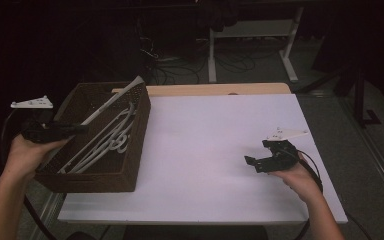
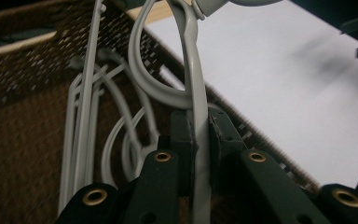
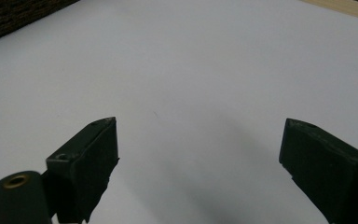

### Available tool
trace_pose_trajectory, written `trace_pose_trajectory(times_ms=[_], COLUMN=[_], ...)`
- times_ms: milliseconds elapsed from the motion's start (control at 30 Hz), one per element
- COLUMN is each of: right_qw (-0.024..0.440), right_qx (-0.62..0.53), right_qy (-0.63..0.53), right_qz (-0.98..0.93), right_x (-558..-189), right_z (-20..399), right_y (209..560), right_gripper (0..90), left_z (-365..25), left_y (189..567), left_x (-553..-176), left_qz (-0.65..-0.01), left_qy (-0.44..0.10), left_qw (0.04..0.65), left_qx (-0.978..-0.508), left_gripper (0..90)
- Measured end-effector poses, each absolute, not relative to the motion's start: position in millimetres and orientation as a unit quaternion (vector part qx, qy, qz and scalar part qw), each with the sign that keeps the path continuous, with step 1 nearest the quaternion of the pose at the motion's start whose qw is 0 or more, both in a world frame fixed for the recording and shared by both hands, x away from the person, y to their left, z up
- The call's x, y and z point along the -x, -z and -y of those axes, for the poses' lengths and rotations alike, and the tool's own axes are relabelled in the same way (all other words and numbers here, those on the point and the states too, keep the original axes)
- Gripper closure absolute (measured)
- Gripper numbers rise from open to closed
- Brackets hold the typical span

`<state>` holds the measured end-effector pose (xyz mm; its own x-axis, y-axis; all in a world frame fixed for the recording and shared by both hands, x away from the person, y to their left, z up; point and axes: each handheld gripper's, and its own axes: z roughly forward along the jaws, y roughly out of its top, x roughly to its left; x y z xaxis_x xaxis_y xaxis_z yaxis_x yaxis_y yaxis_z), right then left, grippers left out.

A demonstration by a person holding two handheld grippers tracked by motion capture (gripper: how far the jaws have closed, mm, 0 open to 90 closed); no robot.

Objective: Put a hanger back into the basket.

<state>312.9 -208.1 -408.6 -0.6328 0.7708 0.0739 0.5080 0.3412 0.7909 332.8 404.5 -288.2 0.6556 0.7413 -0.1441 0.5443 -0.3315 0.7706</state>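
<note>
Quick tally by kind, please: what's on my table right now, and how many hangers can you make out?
Grey hangers: at least 3. One is clamped in the left gripper by its bar; the pile in the basket overlaps too much to count exactly.
Wicker baskets: 1
Grippers: 2, the right gripper open over the white tabletop.
Total: at least 6

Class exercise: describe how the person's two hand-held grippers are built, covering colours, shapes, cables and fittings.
The left gripper and right gripper are matt black with two blocky flat-faced jaws. Brass-coloured rings mark the pivots in the gripper views. Each carries a pale grey three-cornered plate on top, and a black cable trails from each. The forearms are bare, without sleeves.
</note>
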Motion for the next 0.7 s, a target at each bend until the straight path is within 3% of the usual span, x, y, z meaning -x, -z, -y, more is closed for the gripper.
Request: trace_pose_trajectory(times_ms=[300, 700], right_qw=[0.160, 0.160], right_qx=[-0.399, -0.400], right_qy=[-0.412, -0.413], right_qz=[-0.803, -0.802], right_x=[-314, -314], right_z=[208, 208], right_y=[409, 409], right_gripper=[11.2, 11.3], left_z=[-418, -404], left_y=[308, 315], left_x=[-336, -348], left_qz=[-0.414, -0.393], left_qy=[-0.122, -0.127], left_qw=[0.391, 0.353], left_qx=[-0.813, -0.840], left_gripper=[82.4, 82.4])
